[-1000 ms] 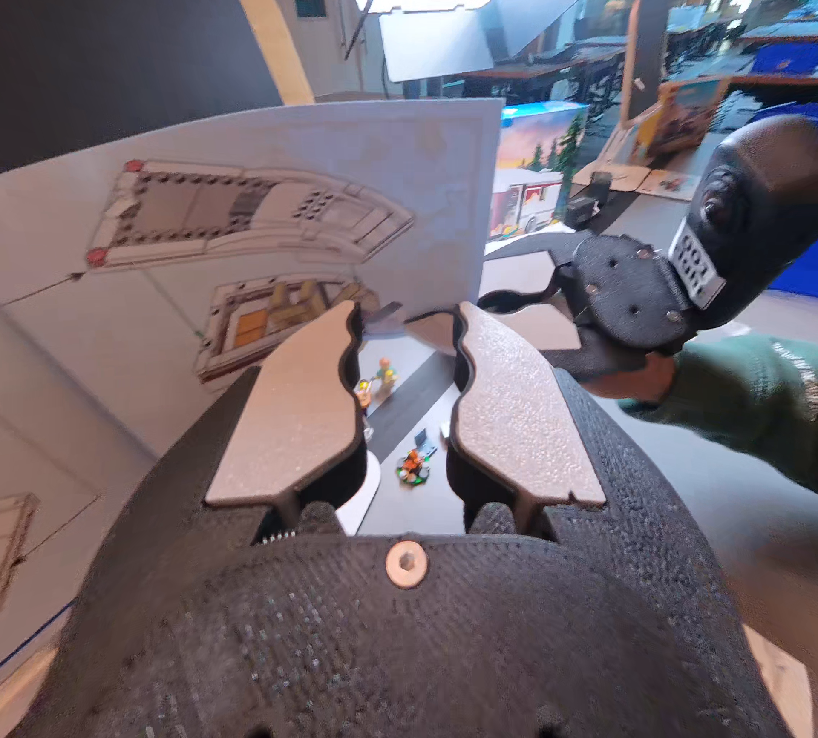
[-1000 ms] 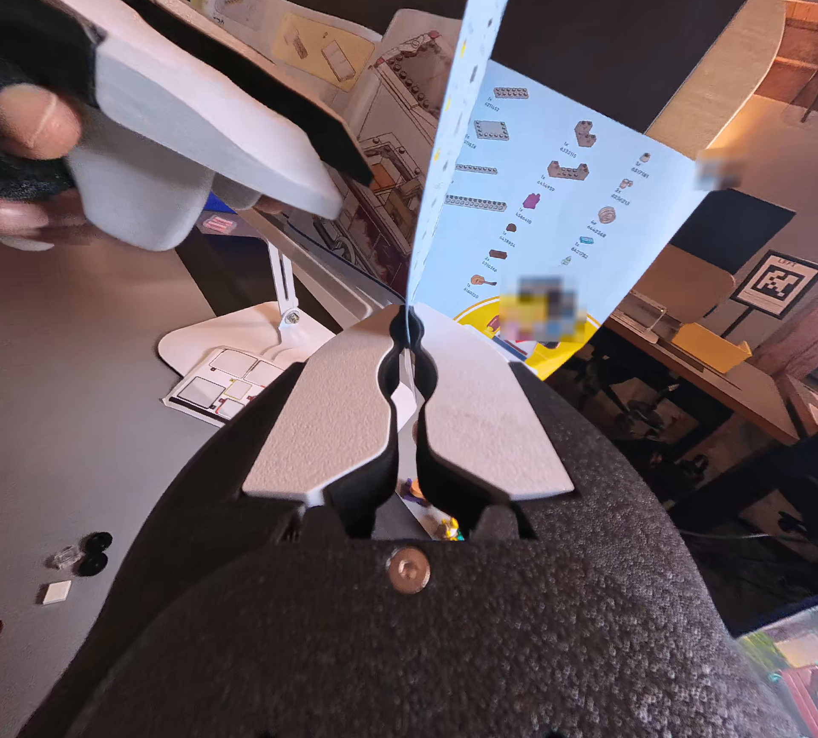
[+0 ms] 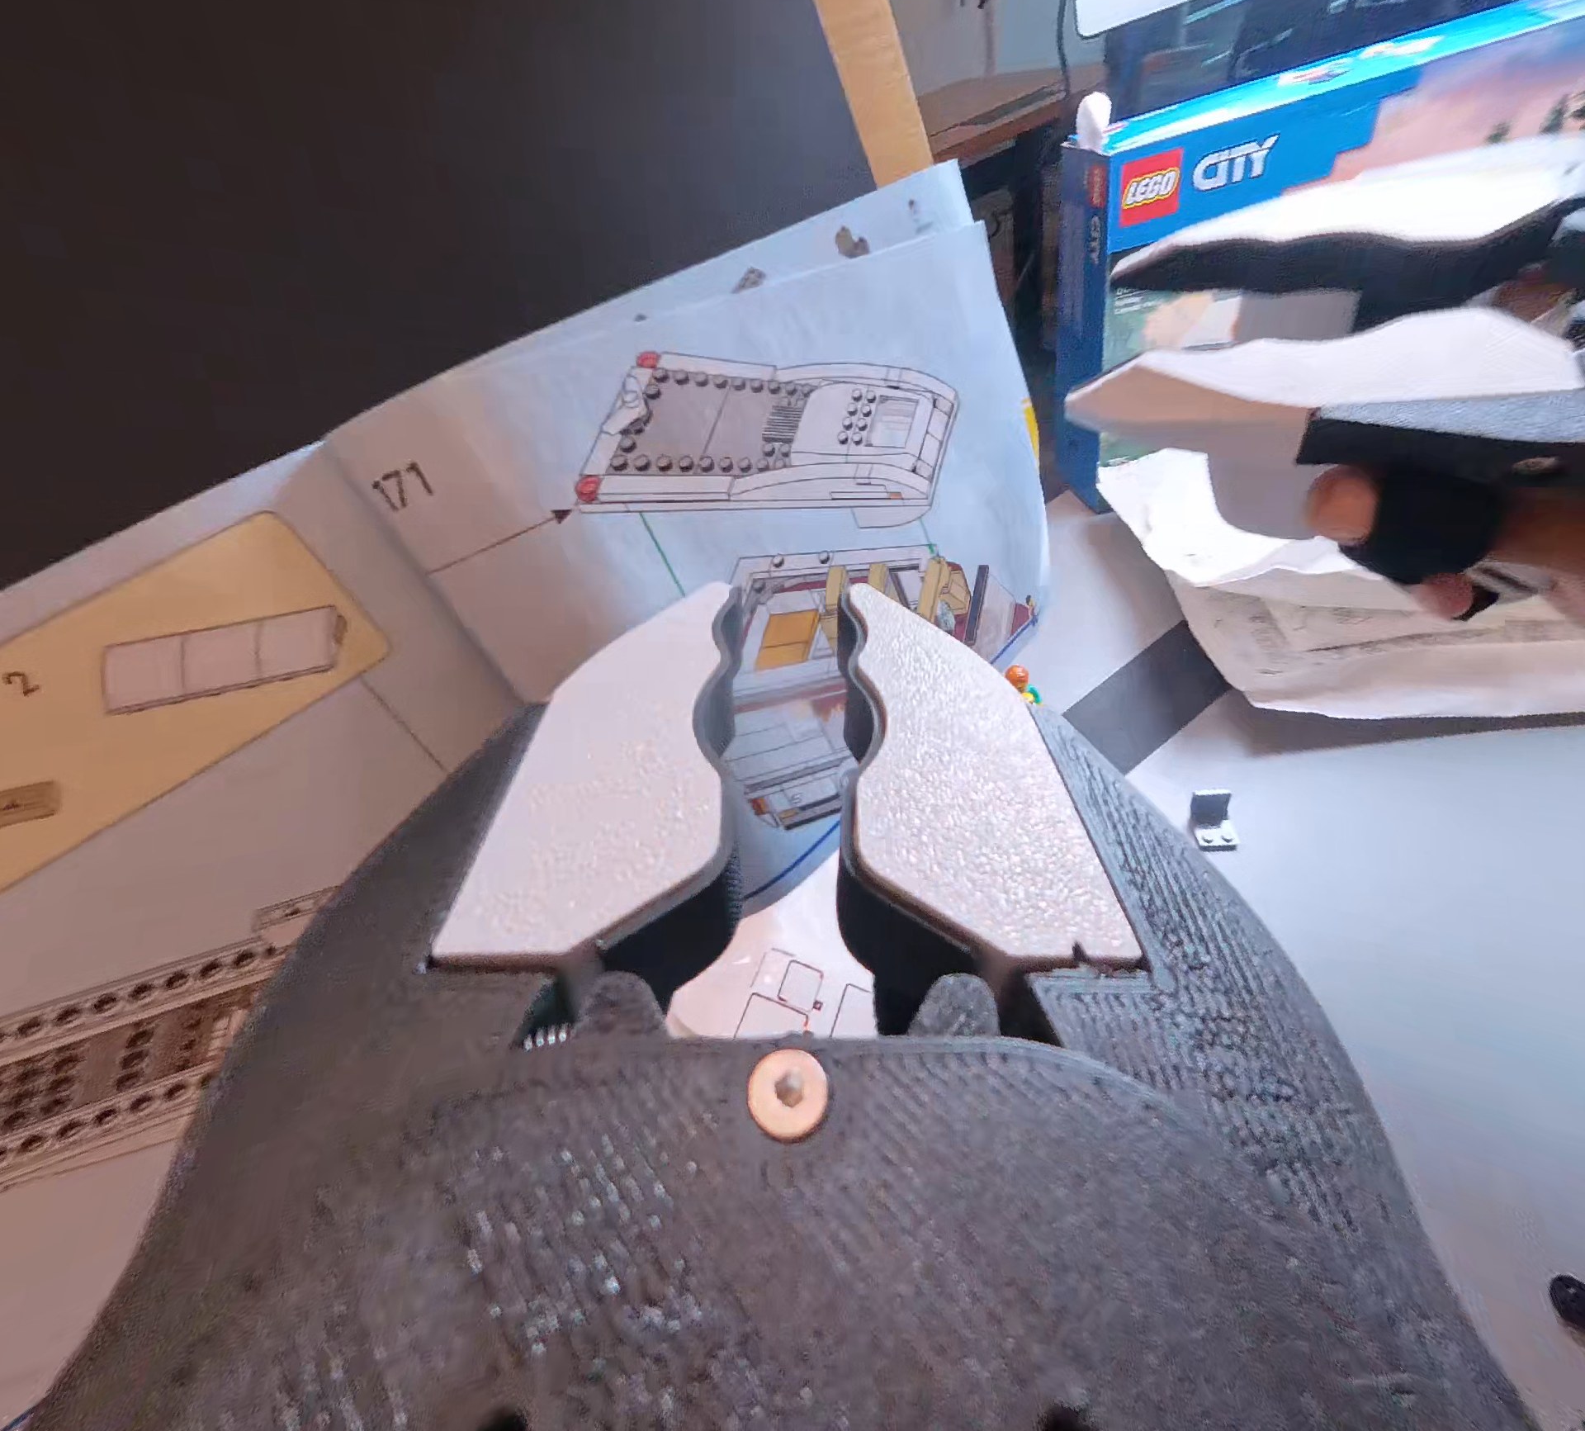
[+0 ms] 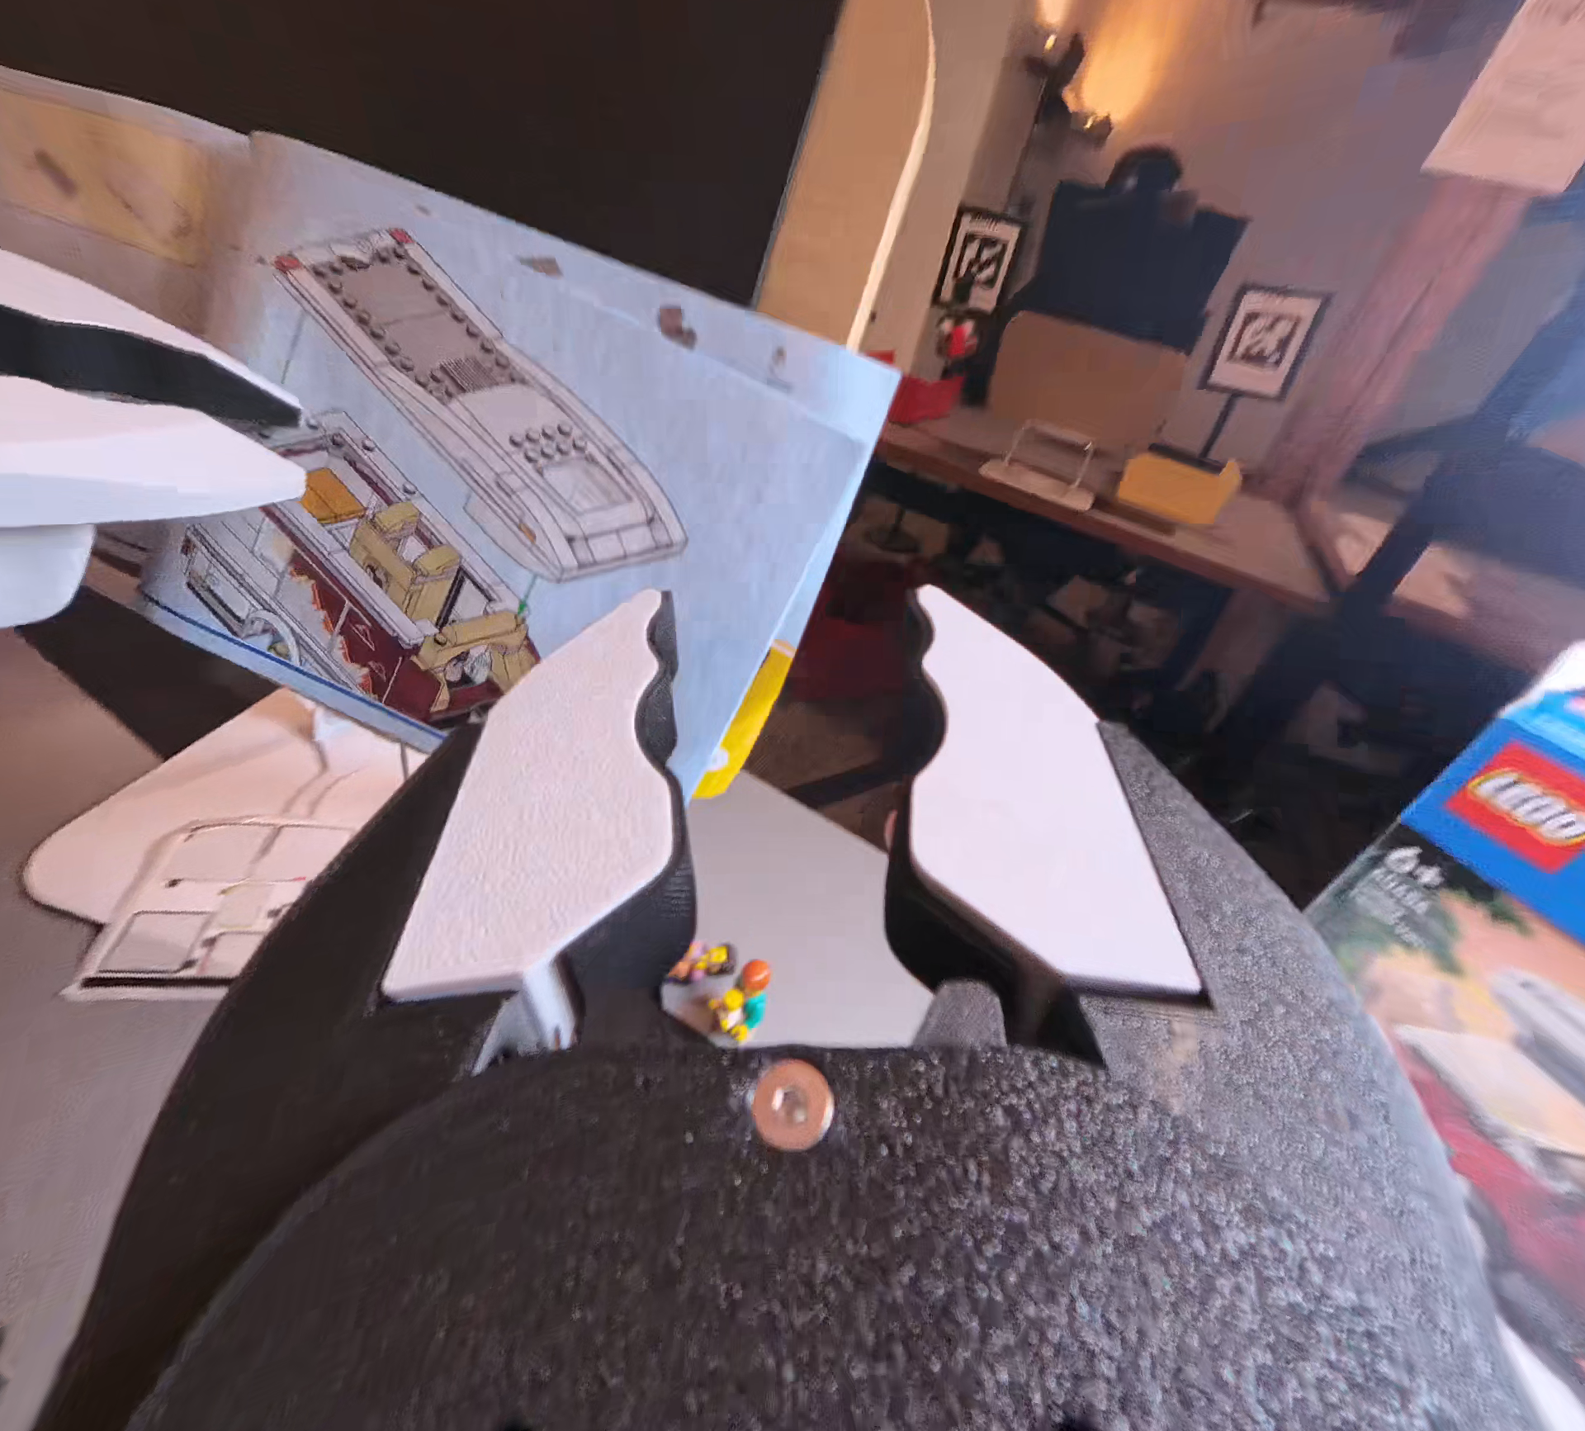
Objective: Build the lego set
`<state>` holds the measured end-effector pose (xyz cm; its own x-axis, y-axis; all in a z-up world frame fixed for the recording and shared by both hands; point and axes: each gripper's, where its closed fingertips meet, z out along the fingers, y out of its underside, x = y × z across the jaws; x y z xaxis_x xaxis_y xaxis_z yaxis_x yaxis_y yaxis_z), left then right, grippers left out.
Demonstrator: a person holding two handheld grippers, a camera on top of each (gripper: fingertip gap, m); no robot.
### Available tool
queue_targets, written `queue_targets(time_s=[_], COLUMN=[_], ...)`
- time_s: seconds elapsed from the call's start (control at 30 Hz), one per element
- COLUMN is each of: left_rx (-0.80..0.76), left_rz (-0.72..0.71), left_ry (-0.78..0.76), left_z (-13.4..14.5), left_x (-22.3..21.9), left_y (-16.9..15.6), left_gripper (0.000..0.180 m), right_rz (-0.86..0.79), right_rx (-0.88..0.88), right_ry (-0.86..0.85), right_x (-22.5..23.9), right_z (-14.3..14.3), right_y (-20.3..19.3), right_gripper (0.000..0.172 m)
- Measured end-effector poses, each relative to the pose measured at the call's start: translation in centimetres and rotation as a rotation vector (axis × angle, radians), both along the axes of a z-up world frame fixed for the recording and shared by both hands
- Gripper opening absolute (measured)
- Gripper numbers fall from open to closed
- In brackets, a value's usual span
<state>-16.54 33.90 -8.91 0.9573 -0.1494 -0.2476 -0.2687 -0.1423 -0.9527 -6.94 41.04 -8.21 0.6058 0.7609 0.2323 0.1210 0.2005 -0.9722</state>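
Change vs a sec ago: R gripper had the loose page edge nipped between its tips. Now its fingers are spread and the page stands free.

Left wrist view, L to R:
- Far left: open paper instruction booklet [image 3: 772, 429], matte, pale blue-white, with line drawings of a brick vehicle. It is propped upright and the pages curve slightly.
- Centre: left gripper [image 3: 785, 600], with white grainy plastic fingers, wavy black rubber pads and a rough black printed body. Gap is narrower than before but not closed, and nothing is pinched. The printed page shows through the gap, behind the tips. Can't tell if the tips touch the paper.
- Right of centre: small grey bracket brick [image 3: 1214, 819] lies on the smooth grey tabletop [image 3: 1372, 918].
- Right: crumpled white paper bag [image 3: 1372, 618] lies below the other gripper.
- Upper right: glossy blue cardboard toy box [image 3: 1244, 163].

Right wrist view, L to R:
- Far left edge: L gripper's tips sit over the page drawing.
- Lower left: flat white plastic stand base [image 4: 197, 815].
- Centre: right gripper [image 4: 789, 600], jaws wide apart. The booklet's free page edge runs down just beside its left finger [image 4: 566, 789] and partly into the gap. The pads aren't pressing on it, so there's no grip.
- Bottom centre, between the finger roots: tiny orange-haired toy minifigure [image 4: 742, 999] on the table.
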Motion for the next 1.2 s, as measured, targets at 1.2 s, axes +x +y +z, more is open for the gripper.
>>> queue_targets(time_s=[1.2], left_rx=[-0.047], left_rz=[-0.005], left_ry=[-0.076], left_z=[-1.6], left_x=[-1.7], left_y=[0.2], left_gripper=[0.008], right_rz=[0.043], right_rx=[0.161], right_ry=[-0.191], right_x=[-5.3], right_z=[0.2], right_y=[0.5], right_gripper=[0.085])
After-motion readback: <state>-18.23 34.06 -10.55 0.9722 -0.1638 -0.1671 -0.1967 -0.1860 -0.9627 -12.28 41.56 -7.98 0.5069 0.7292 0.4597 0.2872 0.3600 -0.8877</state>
